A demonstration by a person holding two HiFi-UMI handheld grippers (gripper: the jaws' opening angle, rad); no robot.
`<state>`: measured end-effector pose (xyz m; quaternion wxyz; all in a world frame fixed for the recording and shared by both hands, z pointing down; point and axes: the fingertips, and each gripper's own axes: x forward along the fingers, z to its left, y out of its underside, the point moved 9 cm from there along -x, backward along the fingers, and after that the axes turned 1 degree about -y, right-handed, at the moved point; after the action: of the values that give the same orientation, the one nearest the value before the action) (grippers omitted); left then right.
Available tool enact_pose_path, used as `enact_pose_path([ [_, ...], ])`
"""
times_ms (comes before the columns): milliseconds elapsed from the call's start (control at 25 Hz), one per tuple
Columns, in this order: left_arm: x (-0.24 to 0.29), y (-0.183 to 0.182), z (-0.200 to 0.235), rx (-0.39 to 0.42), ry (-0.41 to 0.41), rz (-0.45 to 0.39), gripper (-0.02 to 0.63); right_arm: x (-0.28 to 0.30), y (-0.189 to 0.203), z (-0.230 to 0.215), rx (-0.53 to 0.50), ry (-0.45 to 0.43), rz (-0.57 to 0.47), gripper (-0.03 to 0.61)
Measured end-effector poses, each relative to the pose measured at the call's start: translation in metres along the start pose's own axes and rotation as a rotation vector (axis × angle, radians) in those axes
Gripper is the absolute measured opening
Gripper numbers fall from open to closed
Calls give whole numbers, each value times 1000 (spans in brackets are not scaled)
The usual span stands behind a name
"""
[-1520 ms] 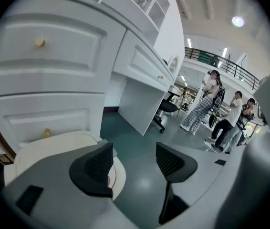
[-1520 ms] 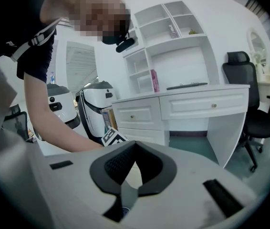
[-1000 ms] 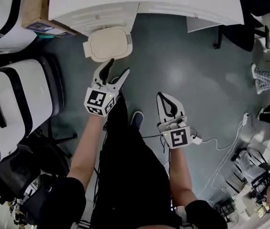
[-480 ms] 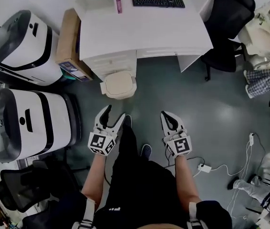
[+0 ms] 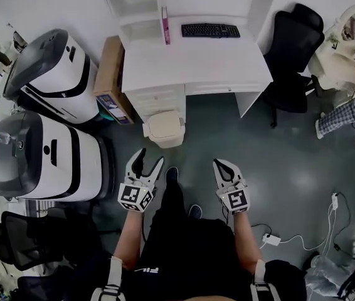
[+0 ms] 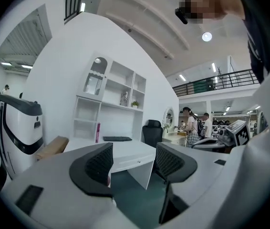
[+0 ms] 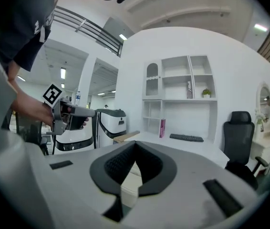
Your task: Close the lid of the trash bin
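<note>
Backing off is the change: the person has drawn away from the trash bin [image 5: 164,129] and straightened up, so it now sits smaller and farther out, where a second ago it lay right under the left gripper [image 5: 147,162]. The bin stands on the floor [image 5: 278,149] at 12 o'clock from that gripper, well apart from it, and touching or nearly touching the drawer side of the white surface [image 5: 190,61] behind it. Its cream lid [image 5: 165,124] looks to be lying flat on top, though from this high up I can't swear it has seated fully.

The left gripper's fingers [image 6: 99,162] stand wide with nothing between them. The right gripper [image 5: 223,166], at 3 o'clock from the left, has its fingers brought together at the tips and carries nothing.

I'd say the closing is done and this is the retreat.

Farther out, a cardboard box [image 5: 110,80] leans at 10 o'clock from the bin, two white machines [image 5: 46,158] stand at 9 o'clock, a keyboard [image 5: 210,30] rests on the surface at 12 o'clock, and a black chair [image 5: 293,42] sits at 2 o'clock.
</note>
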<state>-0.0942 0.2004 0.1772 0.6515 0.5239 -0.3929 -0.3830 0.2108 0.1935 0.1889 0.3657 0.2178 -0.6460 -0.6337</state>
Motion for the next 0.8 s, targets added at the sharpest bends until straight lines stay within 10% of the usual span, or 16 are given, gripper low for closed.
enact_pose_path([
  [800,-81,-8,-49,11,-58,-53,290,-48,-23,19,47,-39,-108,6],
])
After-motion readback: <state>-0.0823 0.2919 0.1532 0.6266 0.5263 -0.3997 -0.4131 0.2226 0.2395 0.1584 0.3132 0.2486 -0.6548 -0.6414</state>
